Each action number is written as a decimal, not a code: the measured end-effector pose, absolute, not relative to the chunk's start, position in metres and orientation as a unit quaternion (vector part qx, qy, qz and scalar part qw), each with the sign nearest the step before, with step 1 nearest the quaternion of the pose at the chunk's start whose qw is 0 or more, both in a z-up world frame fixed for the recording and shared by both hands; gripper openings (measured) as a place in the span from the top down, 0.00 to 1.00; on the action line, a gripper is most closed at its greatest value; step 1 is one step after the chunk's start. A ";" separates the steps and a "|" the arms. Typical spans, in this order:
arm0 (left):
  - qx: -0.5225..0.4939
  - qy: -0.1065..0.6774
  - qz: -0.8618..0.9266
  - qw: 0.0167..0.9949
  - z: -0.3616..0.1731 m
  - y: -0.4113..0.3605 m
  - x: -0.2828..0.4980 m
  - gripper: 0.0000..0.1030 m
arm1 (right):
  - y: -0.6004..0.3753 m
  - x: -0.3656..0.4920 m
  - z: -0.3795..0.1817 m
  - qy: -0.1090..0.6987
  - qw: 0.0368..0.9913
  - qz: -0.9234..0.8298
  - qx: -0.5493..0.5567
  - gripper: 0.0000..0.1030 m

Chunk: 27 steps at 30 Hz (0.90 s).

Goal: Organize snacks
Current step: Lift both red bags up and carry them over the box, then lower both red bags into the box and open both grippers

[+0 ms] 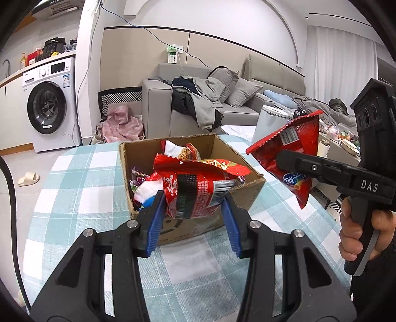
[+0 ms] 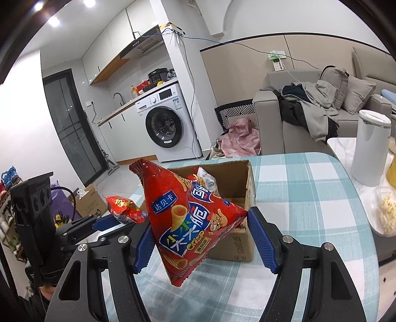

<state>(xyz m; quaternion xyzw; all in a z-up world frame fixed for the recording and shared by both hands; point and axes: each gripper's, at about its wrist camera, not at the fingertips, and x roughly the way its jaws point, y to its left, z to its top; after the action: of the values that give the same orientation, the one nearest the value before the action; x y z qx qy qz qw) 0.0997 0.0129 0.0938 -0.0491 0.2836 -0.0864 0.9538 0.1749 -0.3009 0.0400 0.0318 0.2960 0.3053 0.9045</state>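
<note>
A washing machine (image 2: pixel 165 128) stands left of a clothes-strewn grey sofa (image 2: pixel 321 116), behind the checked tablecloth (image 2: pixel 309 198).

Bright, even indoor light; ceiling spotlights (image 2: pixel 54 21) flare at far left. Fisheye curvature bends edges, dark vignette in corners; focus stays sharp.
</note>
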 end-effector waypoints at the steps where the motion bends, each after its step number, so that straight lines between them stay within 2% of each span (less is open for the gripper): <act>1: -0.050 0.284 -0.085 0.954 0.095 0.014 0.101 0.59 | -0.299 0.176 0.041 0.296 0.905 0.304 0.031 0.31; 27: -0.056 0.294 -0.038 0.954 0.086 0.034 0.182 0.59 | -0.266 0.246 0.036 0.323 0.910 0.254 0.059 0.31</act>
<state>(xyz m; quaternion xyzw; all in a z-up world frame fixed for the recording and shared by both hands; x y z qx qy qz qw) 0.1821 0.0337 0.0864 -0.0562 0.2937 -0.0379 0.9535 0.2462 -0.2656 0.0365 0.0589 0.3225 0.2541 0.9099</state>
